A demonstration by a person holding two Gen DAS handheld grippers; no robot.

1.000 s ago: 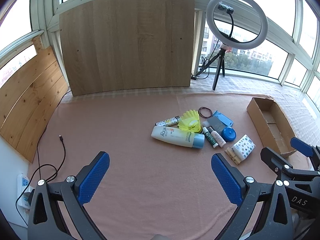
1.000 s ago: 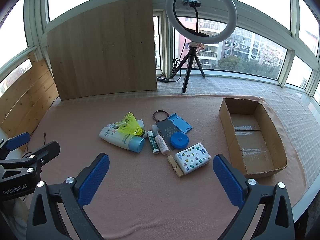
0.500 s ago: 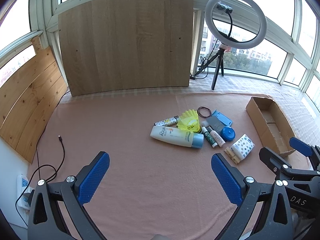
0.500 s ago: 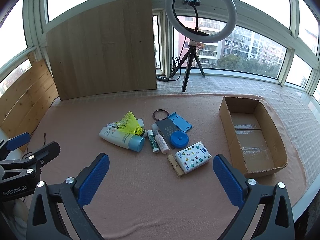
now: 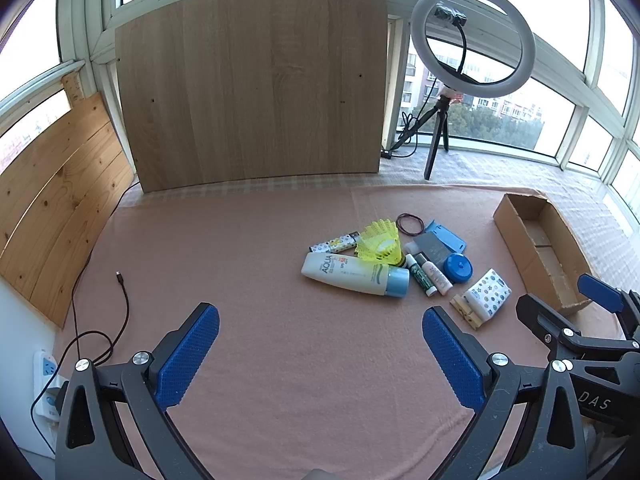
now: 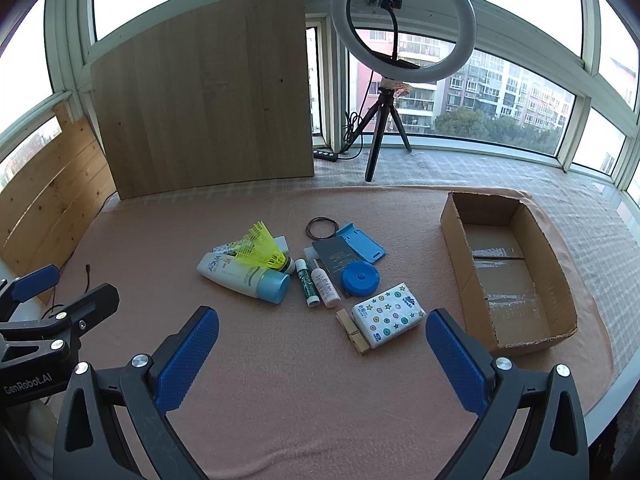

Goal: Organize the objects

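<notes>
My left claw (image 5: 320, 354) hangs released over bare pink cloth (image 5: 248, 272), holding nothing. Ahead: white lotion bottle with pale blue cap (image 6: 243, 276), yellow plastic shuttlecock (image 6: 262, 250) resting on it, round blue tape measure (image 6: 360, 278), star-patterned tissue pack (image 6: 388, 315). Open brown cardboard box (image 6: 460, 264) lies rightmost. My right claw (image 6: 322, 354) also spread, empty.

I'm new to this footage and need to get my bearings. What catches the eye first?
A bright yellow shuttlecock sits atop a white lotion bottle in a small clutter mid-table. To its right lies an open cardboard box with nothing visible inside. Behind, a ring light stands on a tripod by the windows.
</notes>
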